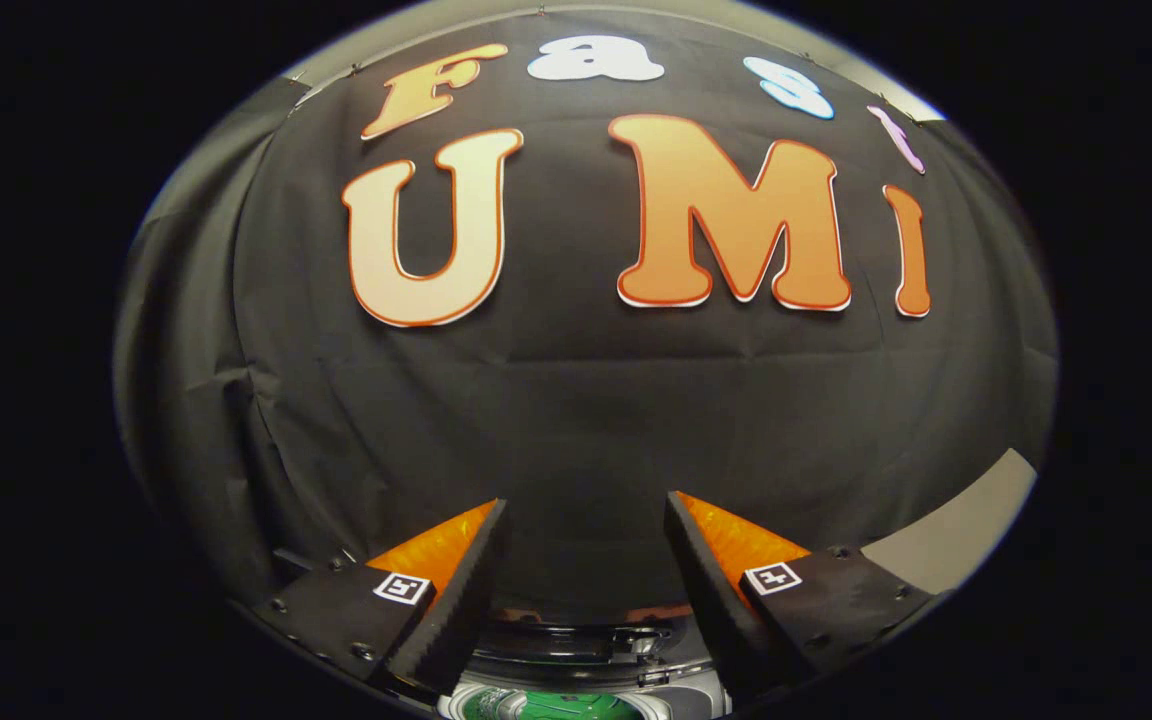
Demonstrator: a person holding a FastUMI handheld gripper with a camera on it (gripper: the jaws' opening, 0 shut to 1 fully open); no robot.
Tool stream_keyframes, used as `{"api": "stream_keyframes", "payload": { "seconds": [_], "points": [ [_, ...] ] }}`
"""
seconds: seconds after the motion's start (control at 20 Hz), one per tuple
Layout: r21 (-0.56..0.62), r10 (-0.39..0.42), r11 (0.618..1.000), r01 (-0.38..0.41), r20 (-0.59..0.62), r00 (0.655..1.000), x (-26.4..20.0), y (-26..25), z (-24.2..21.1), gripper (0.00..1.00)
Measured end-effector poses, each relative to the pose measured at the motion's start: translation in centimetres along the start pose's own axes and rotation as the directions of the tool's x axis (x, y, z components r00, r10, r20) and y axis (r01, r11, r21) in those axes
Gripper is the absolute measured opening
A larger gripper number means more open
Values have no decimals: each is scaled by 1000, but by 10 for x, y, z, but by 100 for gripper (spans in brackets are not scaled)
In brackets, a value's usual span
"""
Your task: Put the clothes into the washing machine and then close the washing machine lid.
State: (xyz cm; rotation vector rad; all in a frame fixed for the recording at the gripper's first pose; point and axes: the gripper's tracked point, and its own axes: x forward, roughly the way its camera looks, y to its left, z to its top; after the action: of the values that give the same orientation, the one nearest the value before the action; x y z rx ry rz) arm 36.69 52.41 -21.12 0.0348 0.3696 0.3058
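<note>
As we looked along the fingers, this was what we had in front of us:

Gripper: the gripper [586,520] was held up facing the black cloth wall [576,400], and we saw its two fingers spread wide apart, with nothing between them.

Fingers: we made out dark ribbed pads [466,590] on the inner faces, orange backing behind them, and a small square black-and-white marker [403,587] on each black finger mount.

Grip: we saw no cloth and no object pressed by either finger; the gap held only the wall beyond.

Washing machine: down between the finger bases, below the tips, we caught the washing machine [576,650] from above, a dark rim with glints of metal and a pale curved edge under it.

Inside the opening: we spotted something green [561,706] at the very bottom, within that pale rim; we could not tell whether it was clothing.

Lid: we could not tell from here whether the lid stood open or lay shut.

Wall: the black cloth hung creased well beyond the fingertips.

Side panel: past the right-hand finger we noticed a plain grey strip [956,530] beside the cloth.
</note>
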Motion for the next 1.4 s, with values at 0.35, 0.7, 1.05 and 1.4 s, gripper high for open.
{"api": "stream_keyframes", "payload": {
  "seconds": [0.35,0.7,1.05,1.4],
  "points": [
    [26,-22,999,25,-118,993,32,-10,-46,99],
    [7,-11,1000,12,-10,1000,34,-10,-45,99],
    [6,-21,1000,21,61,998,18,-11,-45,99],
    [5,-4,1000,3,70,998,-26,-8,-59,99]
  ]
}}
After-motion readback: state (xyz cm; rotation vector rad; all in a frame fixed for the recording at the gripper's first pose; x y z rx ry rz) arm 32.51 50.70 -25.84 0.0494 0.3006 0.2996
